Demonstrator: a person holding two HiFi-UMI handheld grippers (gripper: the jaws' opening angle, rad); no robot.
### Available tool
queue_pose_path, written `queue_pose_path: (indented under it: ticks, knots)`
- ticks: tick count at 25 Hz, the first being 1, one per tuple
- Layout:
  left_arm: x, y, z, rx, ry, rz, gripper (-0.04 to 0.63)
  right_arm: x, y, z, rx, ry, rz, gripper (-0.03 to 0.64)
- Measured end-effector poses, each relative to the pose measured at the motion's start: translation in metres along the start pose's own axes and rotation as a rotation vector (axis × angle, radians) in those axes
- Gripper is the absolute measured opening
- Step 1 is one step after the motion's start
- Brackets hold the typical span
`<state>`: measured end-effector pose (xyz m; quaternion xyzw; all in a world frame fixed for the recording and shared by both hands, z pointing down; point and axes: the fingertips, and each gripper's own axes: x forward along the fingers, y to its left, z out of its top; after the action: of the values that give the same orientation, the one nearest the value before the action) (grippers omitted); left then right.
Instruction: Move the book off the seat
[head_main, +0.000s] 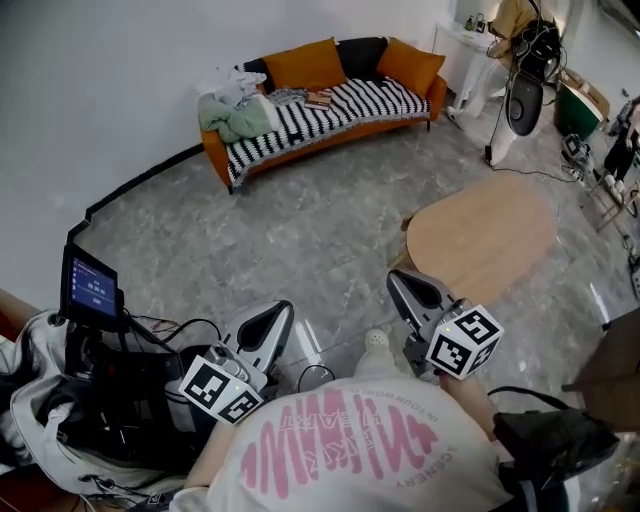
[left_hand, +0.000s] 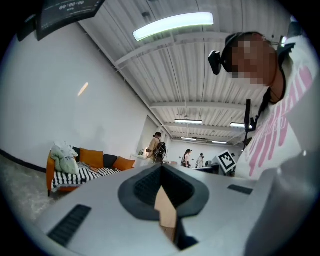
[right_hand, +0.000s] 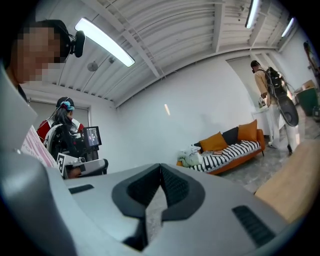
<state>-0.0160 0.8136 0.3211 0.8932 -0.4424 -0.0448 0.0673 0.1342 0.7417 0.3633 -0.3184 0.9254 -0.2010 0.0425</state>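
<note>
Standing well away from the sofa (head_main: 213, 152), w/ a stretch of grey floor (head_main: 290, 240) between. Seeing the book (head_main: 319, 98) lying flat on the striped throw (head_main: 290, 125) that covers the sofa's seat, close to the back cushions, approx. mid-sofa, a little right of a green bundle of cloth (head_main: 232, 115). Holding the left gripper (head_main: 276, 314) low by the body, jaws pressed together w/ nothing between. Holding the right gripper (head_main: 401, 286) likewise, jaws closed & empty, near the edge of a low wooden table (head_main: 480, 235) but apart from it. Judging progress as basically nil: not yet reaching the book, not touching it, not lifting anything. Needing, prob., to be crossing the floor first, then opening one set of jaws, closing on an edge of the book, lifting it clear of the throw & setting it down somewhere off the seat, e.g. table or floor. Expecting some trouble w/ the pinch: thin flat book on soft fabric, little edge showing, so poss. catching the throw along w/ it.
</note>
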Motion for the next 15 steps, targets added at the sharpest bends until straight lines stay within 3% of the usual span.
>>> queue_pose_path:
  ticks: [10,15]
  knots:
    - [0.056,0.035,-0.004,-0.032,-0.044,0.091,0.008,0.046,-0.067,0.018,-0.013,0.072,0.034,0.010]
    - [0.087,0.051,-0.004,-0.086,-0.099,0.121,0.008,0.069,-0.106,0.030,-0.023,0.111,0.063,0.011]
